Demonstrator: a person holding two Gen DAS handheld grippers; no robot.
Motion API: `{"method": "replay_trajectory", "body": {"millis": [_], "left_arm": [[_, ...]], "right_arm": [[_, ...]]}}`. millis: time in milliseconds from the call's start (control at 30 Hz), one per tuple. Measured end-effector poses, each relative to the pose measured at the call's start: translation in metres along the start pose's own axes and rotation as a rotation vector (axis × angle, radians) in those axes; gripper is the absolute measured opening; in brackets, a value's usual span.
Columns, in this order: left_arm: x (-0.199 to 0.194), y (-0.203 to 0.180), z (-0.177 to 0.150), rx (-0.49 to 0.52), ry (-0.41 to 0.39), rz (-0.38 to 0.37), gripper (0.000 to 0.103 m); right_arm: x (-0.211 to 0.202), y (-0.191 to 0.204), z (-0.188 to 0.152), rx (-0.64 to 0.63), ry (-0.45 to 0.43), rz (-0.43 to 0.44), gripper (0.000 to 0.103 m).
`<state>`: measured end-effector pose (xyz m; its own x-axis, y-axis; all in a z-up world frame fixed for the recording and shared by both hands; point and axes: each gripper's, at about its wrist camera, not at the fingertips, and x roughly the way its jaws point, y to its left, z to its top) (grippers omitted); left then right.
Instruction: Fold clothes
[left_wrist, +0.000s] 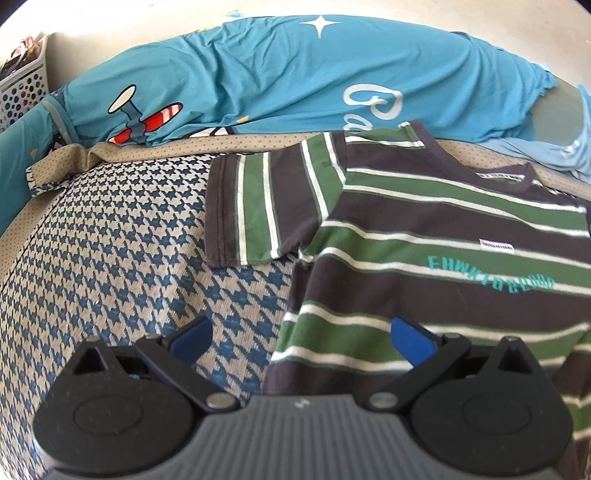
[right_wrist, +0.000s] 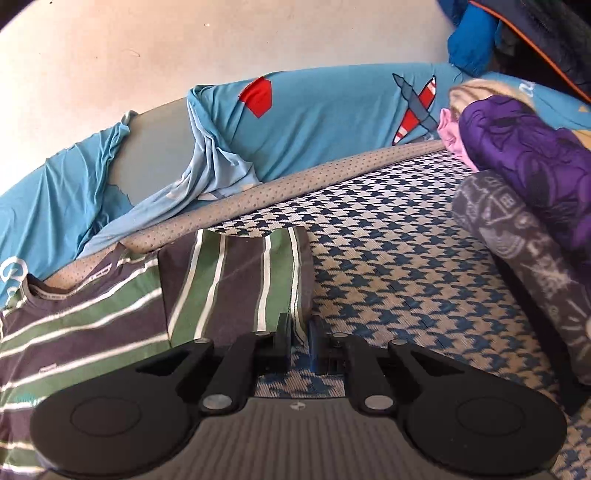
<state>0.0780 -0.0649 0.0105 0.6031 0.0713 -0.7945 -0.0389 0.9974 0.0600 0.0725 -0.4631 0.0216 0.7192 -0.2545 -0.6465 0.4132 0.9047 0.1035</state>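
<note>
A dark grey T-shirt with green and white stripes (left_wrist: 424, 229) lies flat on a beige-and-navy houndstooth bed cover (left_wrist: 110, 240), filling the right half of the left wrist view, one short sleeve spread toward the centre. At the bottom of that frame the left gripper (left_wrist: 301, 341) is spread wide with nothing between its blue-padded fingers; its right finger hangs over the shirt's side, its left over bare cover.

Only the left view shows the chest: teal lettering, too distorted to read surely, under a small white label with illegible print. Behind it, a teal cushion cover with a white star and red-striped propeller plane (left_wrist: 258, 74) carries curly white script, partly hidden. A white perforated basket (left_wrist: 22, 88) sits at the upper left.

Only the right wrist view shows the other sleeve (right_wrist: 236, 280), at lower centre. The right gripper (right_wrist: 298, 343) is closed to a narrow slit, pinching that sleeve's edge. At the right of the frame lie a purple printed garment (right_wrist: 524, 155) and a grey patterned one (right_wrist: 517, 243).
</note>
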Motion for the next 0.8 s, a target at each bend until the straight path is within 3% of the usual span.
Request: {"method": "replay_trajectory", "body": {"millis": [200, 367, 500, 633, 800], "left_arm": [[-0.016, 0.012, -0.021, 0.059, -0.017, -0.042, 0.103], [-0.029, 0.028, -0.039, 0.063, -0.026, -0.053, 0.103], [-0.038, 0.038, -0.051, 0.037, -0.023, -0.069, 0.103], [-0.046, 0.045, -0.064, 0.001, -0.014, -0.097, 0.103], [-0.054, 0.053, -0.084, -0.038, 0.000, -0.120, 0.103]], "right_arm": [[0.003, -0.007, -0.007, -0.012, 0.000, -0.103, 0.011], [-0.016, -0.009, -0.020, -0.013, 0.012, -0.006, 0.014], [-0.028, 0.004, -0.045, -0.072, 0.041, 0.059, 0.017], [-0.044, 0.020, -0.073, -0.143, 0.045, 0.096, 0.028], [-0.060, 0.032, -0.097, -0.222, 0.046, 0.150, 0.029]]}}
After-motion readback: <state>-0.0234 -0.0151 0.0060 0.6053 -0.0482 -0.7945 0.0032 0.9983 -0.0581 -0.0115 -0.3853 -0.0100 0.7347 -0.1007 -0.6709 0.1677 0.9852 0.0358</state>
